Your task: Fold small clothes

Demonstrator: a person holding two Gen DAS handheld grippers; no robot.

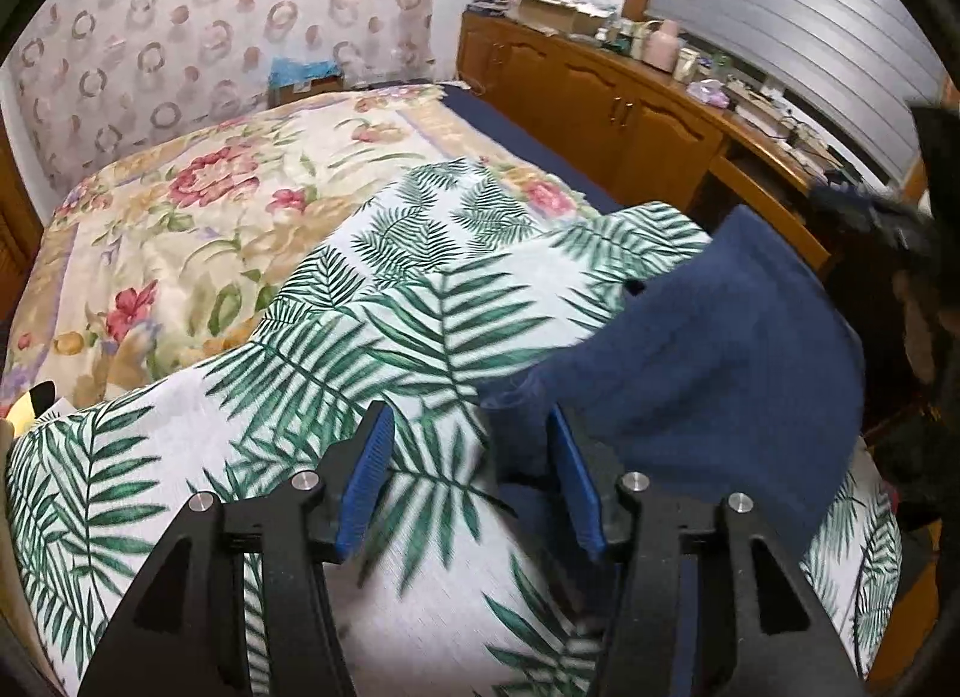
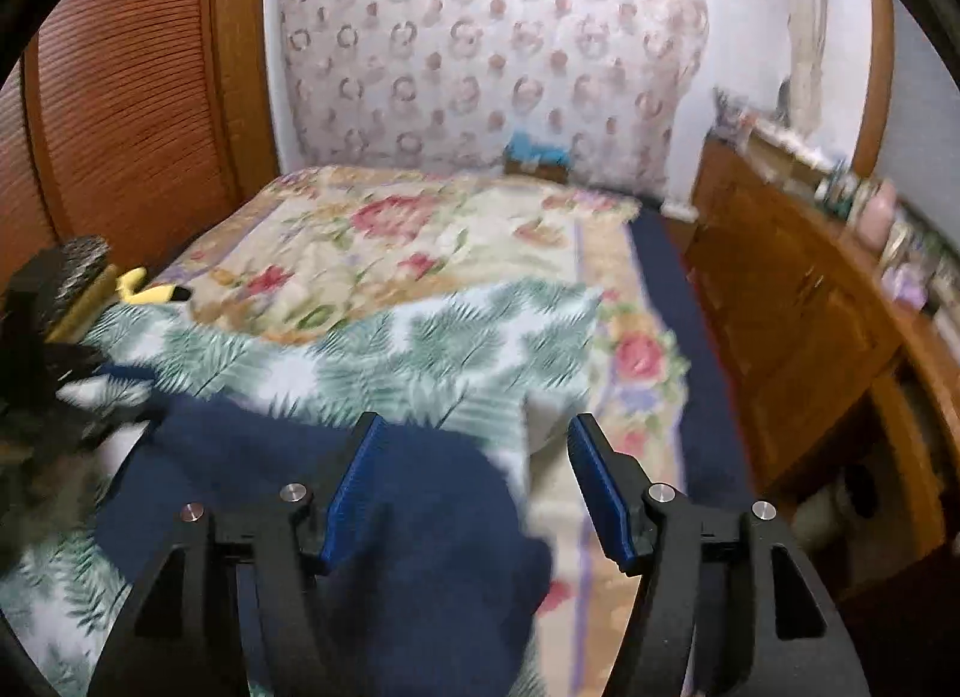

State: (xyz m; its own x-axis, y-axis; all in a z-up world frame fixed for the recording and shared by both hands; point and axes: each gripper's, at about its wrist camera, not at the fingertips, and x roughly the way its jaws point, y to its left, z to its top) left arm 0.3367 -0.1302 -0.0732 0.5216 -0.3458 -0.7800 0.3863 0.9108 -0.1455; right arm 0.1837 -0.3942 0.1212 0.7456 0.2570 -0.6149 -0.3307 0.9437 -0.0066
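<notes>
The bed [image 1: 180, 253] carries a palm-print sheet [image 1: 372, 313] ahead of both tongs, and on that sheet lies the navy cloth [image 1: 708, 349], the thing to be folded.

From the left tongs [image 1: 471, 487] the cloth lies ahead and to the right: its bulk spreads past the right finger and a low fold reaches in by that finger's pad. From the right tongs [image 2: 477, 487] the same cloth [image 2: 372, 493] lies ahead and to the left, running under the left finger and partway into the gap, while bare sheet and bedspread show under the right finger. So the cloth sits between the two hands, its long side seemingly running across from one to the other, though blur makes the outline uncertain.

Both tongs stand wide apart with nothing pinched in them. Neither hand looks clearly nearer; each would likely have to turn inward to take an edge.
</notes>
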